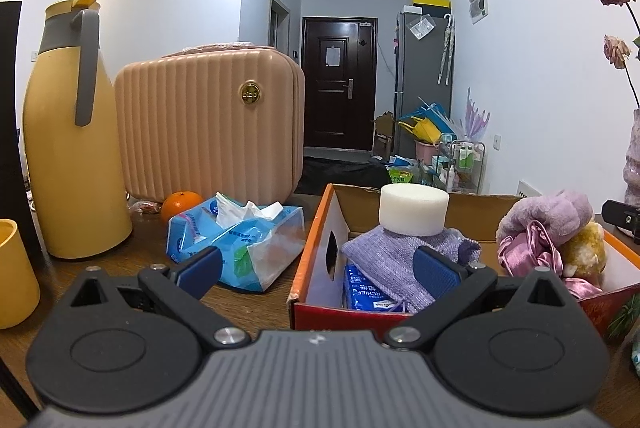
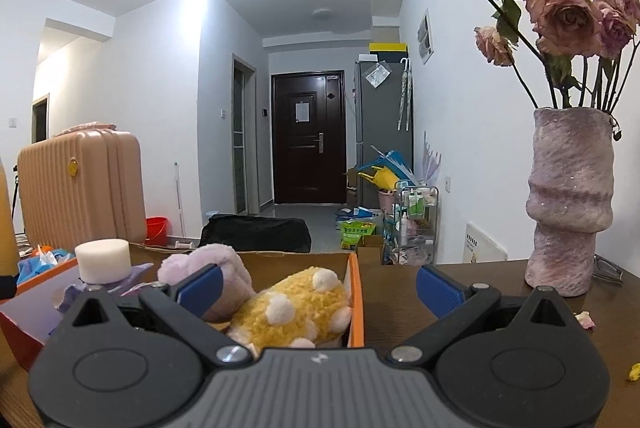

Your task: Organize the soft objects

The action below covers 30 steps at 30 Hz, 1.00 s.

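An orange-rimmed cardboard box sits on the wooden table. Inside lie a white sponge cylinder on a purple knitted pouch, a blue tissue pack, a purple plush, pink satin cloth and a yellow plush. A blue tissue bag lies left of the box. My left gripper is open, straddling the box's left wall. My right gripper is open at the box's right wall, with the yellow plush, purple plush and sponge ahead.
A yellow thermos jug, a pink ribbed case, an orange and a yellow cup stand at left. A purple vase of dried roses and glasses stand at right. A hallway lies beyond.
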### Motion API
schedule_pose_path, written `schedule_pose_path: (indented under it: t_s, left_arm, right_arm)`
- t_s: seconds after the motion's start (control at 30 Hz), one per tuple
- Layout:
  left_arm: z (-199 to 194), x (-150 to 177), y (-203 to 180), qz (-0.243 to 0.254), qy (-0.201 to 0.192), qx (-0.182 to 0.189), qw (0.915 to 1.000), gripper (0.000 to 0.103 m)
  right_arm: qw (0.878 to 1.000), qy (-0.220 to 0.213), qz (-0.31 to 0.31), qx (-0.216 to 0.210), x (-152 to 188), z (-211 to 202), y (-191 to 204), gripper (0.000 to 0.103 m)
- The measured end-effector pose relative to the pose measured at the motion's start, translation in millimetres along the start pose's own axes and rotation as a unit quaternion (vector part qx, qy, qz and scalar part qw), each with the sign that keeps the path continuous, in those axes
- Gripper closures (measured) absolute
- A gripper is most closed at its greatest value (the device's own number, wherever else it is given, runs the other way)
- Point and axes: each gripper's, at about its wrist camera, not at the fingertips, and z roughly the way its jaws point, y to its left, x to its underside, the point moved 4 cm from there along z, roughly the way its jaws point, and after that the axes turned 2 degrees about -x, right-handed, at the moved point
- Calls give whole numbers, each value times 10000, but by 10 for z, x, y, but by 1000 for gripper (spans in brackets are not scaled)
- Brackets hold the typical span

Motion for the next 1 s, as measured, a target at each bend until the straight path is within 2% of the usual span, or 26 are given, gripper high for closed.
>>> schedule_pose_path:
  t_s: [0.2, 0.63, 1.0]
  left_arm:
    - [29, -5, -22, 14, -5, -4, 10000, 0]
    - [145, -45, -50, -3, 12, 18, 10000, 0]
    - [154, -47, -29, -18, 8, 3, 10000, 0]
  right_arm:
    - [9997, 145, 97, -170, 5, 75, -23, 0]
    - [9993, 306, -66, -207, 37, 91, 44, 0]
    - [9988, 292, -74, -378, 65, -94, 167, 0]
